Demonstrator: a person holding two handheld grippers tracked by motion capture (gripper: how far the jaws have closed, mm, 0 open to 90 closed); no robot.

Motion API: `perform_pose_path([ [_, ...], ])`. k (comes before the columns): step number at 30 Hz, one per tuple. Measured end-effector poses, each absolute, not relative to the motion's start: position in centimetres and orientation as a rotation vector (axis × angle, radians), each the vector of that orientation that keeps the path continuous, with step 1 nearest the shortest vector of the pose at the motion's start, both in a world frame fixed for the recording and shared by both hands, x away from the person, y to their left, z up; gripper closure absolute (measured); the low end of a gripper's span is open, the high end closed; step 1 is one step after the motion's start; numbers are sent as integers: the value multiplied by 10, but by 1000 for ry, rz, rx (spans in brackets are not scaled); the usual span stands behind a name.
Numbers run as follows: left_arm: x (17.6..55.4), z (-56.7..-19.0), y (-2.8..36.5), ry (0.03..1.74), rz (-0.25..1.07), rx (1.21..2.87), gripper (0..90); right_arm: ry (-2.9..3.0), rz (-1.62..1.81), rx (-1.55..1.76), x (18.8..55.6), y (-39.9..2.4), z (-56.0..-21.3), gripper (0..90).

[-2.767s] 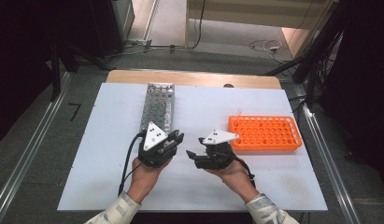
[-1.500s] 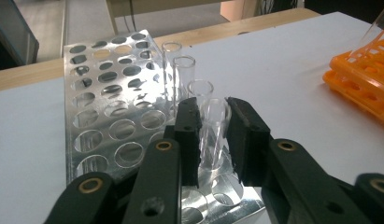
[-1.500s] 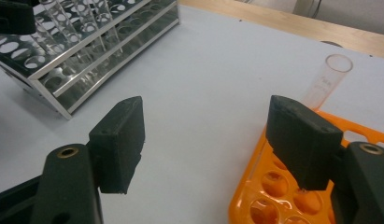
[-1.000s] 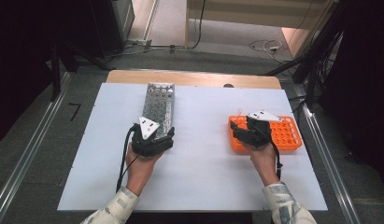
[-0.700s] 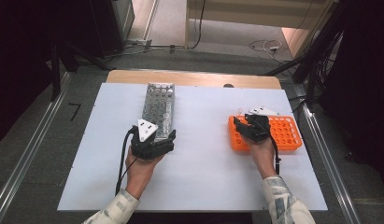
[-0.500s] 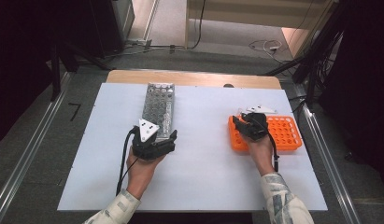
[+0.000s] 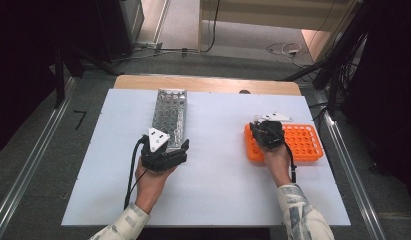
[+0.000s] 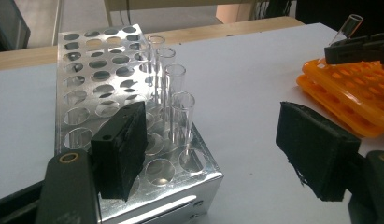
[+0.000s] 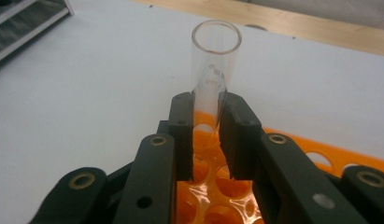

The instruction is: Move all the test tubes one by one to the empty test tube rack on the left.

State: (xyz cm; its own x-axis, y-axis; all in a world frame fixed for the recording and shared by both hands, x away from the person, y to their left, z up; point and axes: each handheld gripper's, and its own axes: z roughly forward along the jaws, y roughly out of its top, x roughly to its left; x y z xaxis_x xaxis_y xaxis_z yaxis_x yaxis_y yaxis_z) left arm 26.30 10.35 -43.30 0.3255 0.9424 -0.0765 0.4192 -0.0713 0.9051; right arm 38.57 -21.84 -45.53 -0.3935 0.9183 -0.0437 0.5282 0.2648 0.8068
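My right gripper [image 9: 207, 116] is shut on a clear glass test tube [image 9: 215, 56]. Its jaws have just been closing on the tube, which stands tilted above the near-left corner of the orange rack [image 9: 320, 158]. From above, the right gripper [image 7: 260, 129] sits over the left end of the orange rack [image 7: 305, 145]. My left gripper [image 8: 213, 154] is open at the near end of the metal rack [image 8: 87, 84]. One pad lies over that rack's corner, and nothing is between the jaws. Several empty glass tubes [image 8: 173, 88] stand in the rack's right-hand row. From above, the left gripper [image 7: 179, 148] is at the metal rack [image 7: 168, 112].
Both racks stand on a white tabletop [image 7: 218, 165] with a wooden strip [image 7: 208, 84] along its far edge. The left gripper view also shows the orange rack [image 8: 353, 93] and the right gripper [image 8: 358, 46] holding its tube [image 8: 351, 23] at the far right.
The right hand went from the middle of the table to the orange rack, then edged left over the rack's left end. The left hand has stayed by the metal rack.
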Motion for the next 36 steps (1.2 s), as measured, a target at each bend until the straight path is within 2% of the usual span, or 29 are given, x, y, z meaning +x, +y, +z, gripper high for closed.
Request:
perform_pose_path([
  [15, 256, -424, 104, 1213, 683, 1632, 243, 2009, 1142, 1200, 352, -221, -413, 736],
  [36, 244, -417, 91, 1122, 606, 1650, 257, 2337, 1226, 918, 302, -151, -417, 736],
])
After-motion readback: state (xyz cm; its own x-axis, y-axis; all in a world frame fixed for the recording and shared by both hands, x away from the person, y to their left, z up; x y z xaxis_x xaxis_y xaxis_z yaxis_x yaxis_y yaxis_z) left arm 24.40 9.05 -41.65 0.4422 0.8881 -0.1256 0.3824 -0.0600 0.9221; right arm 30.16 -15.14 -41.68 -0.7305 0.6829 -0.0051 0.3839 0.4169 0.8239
